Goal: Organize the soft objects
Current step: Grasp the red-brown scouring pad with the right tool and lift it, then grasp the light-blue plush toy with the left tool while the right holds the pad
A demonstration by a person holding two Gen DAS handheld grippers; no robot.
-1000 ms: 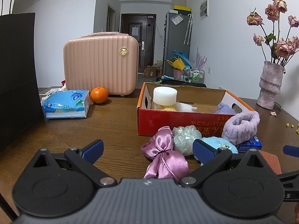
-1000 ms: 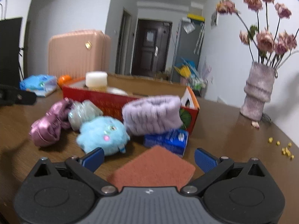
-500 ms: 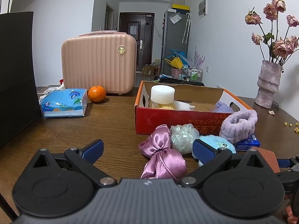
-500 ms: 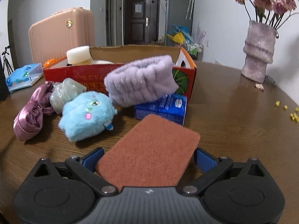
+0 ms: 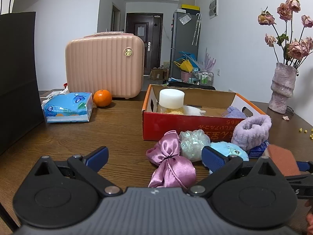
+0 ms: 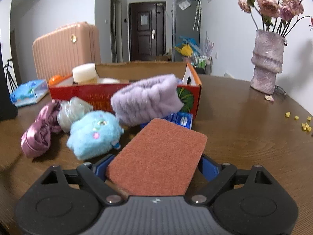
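Two grippers: both noted over the tabletop (image 5: 121,125).
Right gripper (image 6: 156,165): clamped on the rust-coloured sponge pad (image 6: 158,156), apparently lifted.
Left gripper (image 5: 154,157): jaws held apart, nothing between them.
Red box (image 5: 187,125): pink satin bow (image 5: 172,166), blue plush (image 6: 93,135) and lilac headband (image 6: 146,101) lying just beside it.

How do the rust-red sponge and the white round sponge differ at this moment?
The rust-red sponge is a flat rectangle, while the white round sponge is a thick cylinder. The rust-red sponge is clamped in the right gripper outside the red box; the white round sponge stands inside it. Both are soft and look intact.
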